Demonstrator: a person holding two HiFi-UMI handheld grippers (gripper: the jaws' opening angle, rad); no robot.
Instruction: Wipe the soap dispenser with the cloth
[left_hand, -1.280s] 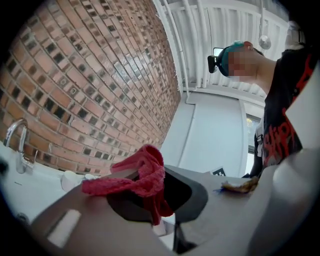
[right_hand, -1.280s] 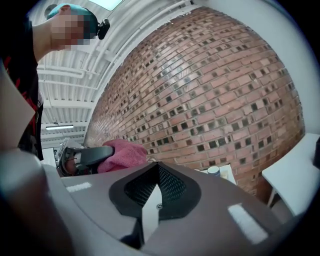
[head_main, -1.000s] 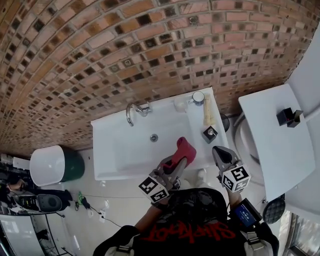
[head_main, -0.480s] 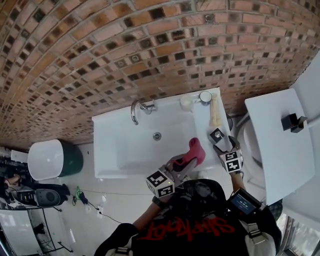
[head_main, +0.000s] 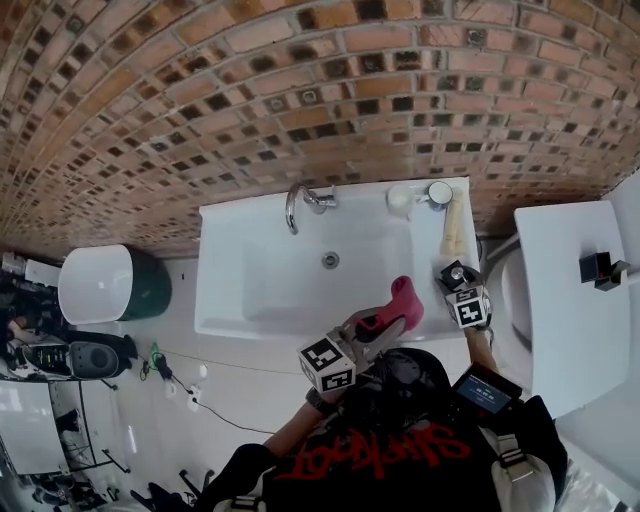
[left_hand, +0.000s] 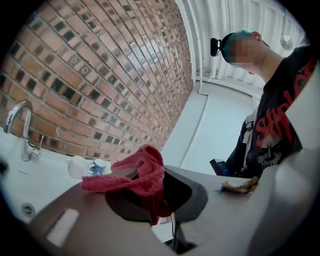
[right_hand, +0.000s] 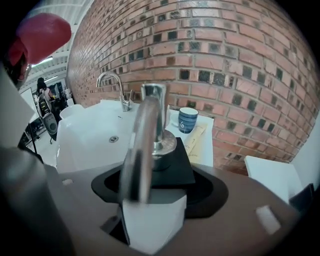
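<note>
The right gripper (head_main: 460, 288) has dropped from in front of the sink (head_main: 240, 290) to the soap dispenser (head_main: 455, 272) on the right-hand rim. Its marker cube (head_main: 470, 307), well short of the dispenser a second ago, now sits just behind it. Its jaws, together then, spread wide and are now closing, with the dispenser's chrome pump standing between them. The left gripper (head_main: 392, 316), with the red cloth (head_main: 404, 298), has dipped only slightly over the basin's front right corner. The head view has drifted too: sink and tap (head_main: 300, 205) now lie further right.
</note>
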